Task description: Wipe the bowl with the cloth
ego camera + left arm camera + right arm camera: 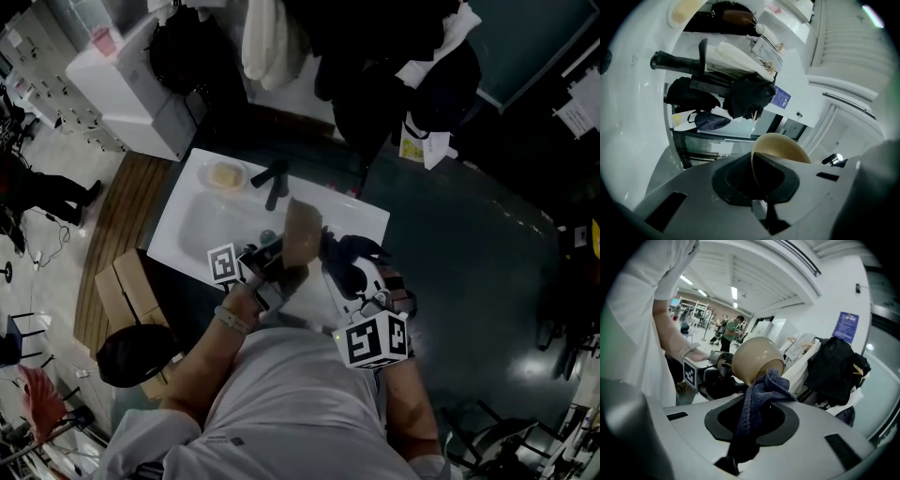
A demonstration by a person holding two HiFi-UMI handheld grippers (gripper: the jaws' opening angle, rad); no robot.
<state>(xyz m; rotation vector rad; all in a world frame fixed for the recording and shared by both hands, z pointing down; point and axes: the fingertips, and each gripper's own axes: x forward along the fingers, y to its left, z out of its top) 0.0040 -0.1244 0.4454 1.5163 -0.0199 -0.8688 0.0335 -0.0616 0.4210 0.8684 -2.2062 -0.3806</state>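
A tan bowl (302, 231) is held on edge above the white sink (197, 225), with my left gripper (281, 258) shut on its rim. In the left gripper view the bowl (780, 146) stands up out of the jaws. My right gripper (349, 267) is shut on a dark blue cloth (354, 248), just right of the bowl. In the right gripper view the cloth (757, 401) rises from the jaws and its upper end presses against the bowl (754, 359) at the rim.
A black tap (274, 180) stands at the back of the sink, with a soap dish (223, 174) to its left. Dark bags and clothes (375, 56) hang behind the sink. A wooden mat (117, 234) lies on the floor at the left.
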